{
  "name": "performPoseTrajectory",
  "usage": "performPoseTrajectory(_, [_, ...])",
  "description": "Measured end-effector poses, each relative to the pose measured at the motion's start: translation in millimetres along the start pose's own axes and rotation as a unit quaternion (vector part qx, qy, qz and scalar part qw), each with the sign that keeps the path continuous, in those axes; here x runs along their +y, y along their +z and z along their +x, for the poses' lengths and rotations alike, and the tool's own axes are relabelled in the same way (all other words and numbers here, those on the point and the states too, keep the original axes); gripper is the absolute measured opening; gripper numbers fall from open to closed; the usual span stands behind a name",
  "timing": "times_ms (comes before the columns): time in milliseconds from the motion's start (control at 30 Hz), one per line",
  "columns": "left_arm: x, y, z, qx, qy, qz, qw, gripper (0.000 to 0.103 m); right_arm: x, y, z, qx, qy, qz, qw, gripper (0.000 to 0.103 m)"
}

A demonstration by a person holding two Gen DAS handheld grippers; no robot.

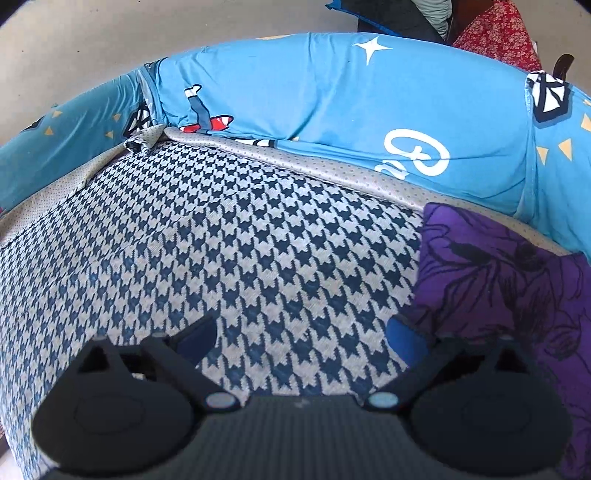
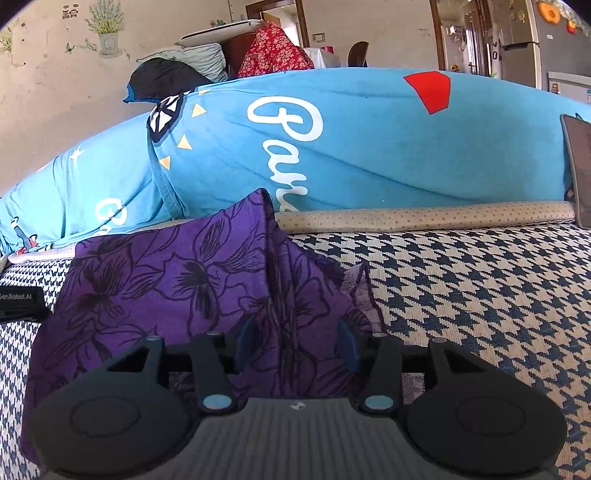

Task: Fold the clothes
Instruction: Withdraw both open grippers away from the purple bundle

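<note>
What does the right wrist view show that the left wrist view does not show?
Only the right wrist view: a dark phone leaning against the blue cushion, a plant sticker on the wall, a refrigerator, and the open right gripper over the purple floral garment. Only the left wrist view: the open left gripper above bare houndstooth cover, and a white star print. Both: the garment, blue cushion, houndstooth cover, red floral cloth.

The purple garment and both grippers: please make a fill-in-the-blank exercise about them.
1. The purple garment has a black ____ print.
2. It lies on a ____-patterned cover.
3. The left gripper is ____, holding nothing.
4. The right gripper is open over the ____ garment.

Missing words: floral; houndstooth; open; purple
</note>
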State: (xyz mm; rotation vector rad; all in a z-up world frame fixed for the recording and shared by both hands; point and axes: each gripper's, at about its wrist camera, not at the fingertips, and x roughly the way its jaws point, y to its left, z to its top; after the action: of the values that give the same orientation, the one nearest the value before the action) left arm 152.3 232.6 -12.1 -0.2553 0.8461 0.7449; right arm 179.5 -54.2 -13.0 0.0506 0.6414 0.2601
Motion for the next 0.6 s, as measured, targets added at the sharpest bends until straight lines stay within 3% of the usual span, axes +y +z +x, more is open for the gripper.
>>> performPoseTrajectory(167, [10,0,0,0.016,-0.016,-0.006,0.9997,0.098,-3,3,-10,-0.005,-0.007,0.013,1.000,0.049])
performPoseTrajectory(300, [13,-2,-17,0.001,-0.030,0.007,0.9995,0.099,-6,6,-17,-0.008,-0.013,0.024,1.000,0.052])
performPoseTrajectory(600, [8,-24,-61,-0.009,-0.082,0.065,0.9945,0.101,-22,-5,-40,0.031,0.016,0.053,0.998,0.056])
